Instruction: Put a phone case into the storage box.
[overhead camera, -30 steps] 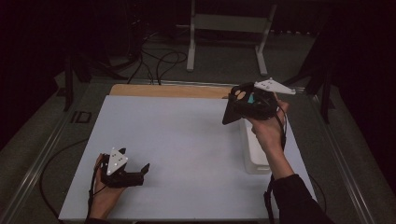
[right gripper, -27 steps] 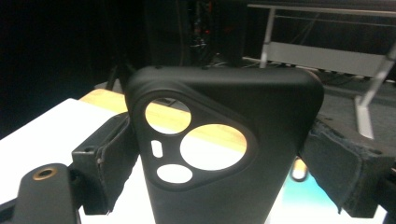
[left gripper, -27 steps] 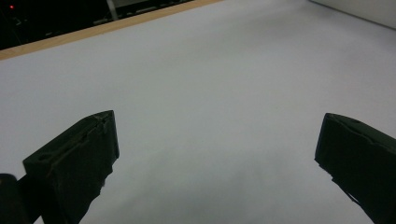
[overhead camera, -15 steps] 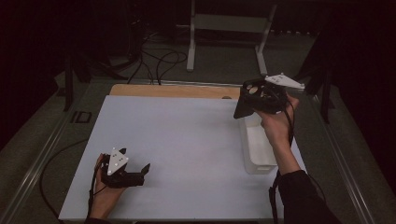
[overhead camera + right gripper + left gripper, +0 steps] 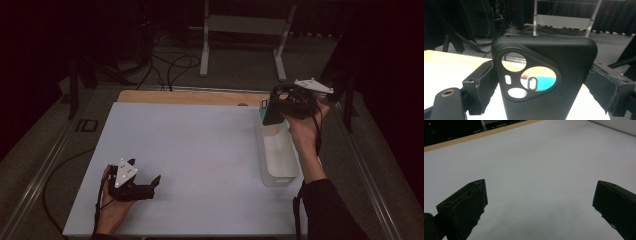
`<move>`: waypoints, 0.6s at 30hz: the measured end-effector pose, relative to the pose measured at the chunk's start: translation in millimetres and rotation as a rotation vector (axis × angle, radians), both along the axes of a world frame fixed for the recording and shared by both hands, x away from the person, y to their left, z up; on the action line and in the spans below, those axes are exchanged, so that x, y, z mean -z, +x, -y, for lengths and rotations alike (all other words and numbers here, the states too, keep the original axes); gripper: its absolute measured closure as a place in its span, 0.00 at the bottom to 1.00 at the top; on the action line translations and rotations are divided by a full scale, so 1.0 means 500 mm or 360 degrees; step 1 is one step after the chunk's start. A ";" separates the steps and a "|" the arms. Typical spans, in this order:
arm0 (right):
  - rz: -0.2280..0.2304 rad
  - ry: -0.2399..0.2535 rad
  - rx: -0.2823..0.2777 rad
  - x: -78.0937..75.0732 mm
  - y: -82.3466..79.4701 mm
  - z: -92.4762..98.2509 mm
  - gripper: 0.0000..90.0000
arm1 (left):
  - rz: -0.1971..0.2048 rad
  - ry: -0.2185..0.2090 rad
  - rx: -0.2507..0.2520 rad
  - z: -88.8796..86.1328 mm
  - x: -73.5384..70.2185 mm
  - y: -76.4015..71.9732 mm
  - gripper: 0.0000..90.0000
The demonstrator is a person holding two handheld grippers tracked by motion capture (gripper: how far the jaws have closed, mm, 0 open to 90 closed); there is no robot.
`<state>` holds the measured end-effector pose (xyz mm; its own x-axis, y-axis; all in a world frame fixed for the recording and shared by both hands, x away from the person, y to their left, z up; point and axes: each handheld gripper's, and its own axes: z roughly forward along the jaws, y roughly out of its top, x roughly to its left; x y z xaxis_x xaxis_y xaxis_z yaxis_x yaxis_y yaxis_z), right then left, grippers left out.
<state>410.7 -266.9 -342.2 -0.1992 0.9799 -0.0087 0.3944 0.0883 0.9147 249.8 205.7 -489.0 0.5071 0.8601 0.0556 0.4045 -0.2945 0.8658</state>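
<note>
Matte black rubbery plastic forms the phone case (image 5: 544, 80), which is gripped upright between the jaws of the right gripper (image 5: 544, 85). The case is a rounded rectangle with softly curved corners, and a raised, roughly triangular camera surround is moulded into its back. Four openings are cut through that surround: two round holes, one small oval and one narrow slot, through which the pale table and something teal can be seen. The jaws are clamped on the case's two long edges, and their black pads (image 5: 601, 87) look rough and slightly frayed at the rims.

In the high view the right gripper (image 5: 272, 112) is held above the far end of a translucent white plastic bin (image 5: 280, 175), a long, narrow, thin-walled rectangle standing near the right edge of the table (image 5: 200, 150). The case (image 5: 270, 111) is seen there as a dark slab tilted over the bin's far end, with a teal and red object just beside it that is too small to identify.

The table is covered with a smooth, matte white sheet, and a strip of bare wood is left exposed along the far edge. The left gripper (image 5: 145, 187) is rested on the sheet near the front left corner, well apart from the bin. Its jaws are spread wide, with nothing between them but white surface.
</note>
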 end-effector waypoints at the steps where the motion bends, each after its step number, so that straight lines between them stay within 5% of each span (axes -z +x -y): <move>1: -0.0003 0.0005 0.0010 0.002 0.003 0.005 0.16 | 0.0000 0.0000 0.0000 0.000 0.000 0.000 0.00; 18: -0.0151 0.0036 0.0080 0.063 0.046 0.012 0.15 | 0.0005 -0.0004 0.0001 0.000 -0.001 -0.001 0.00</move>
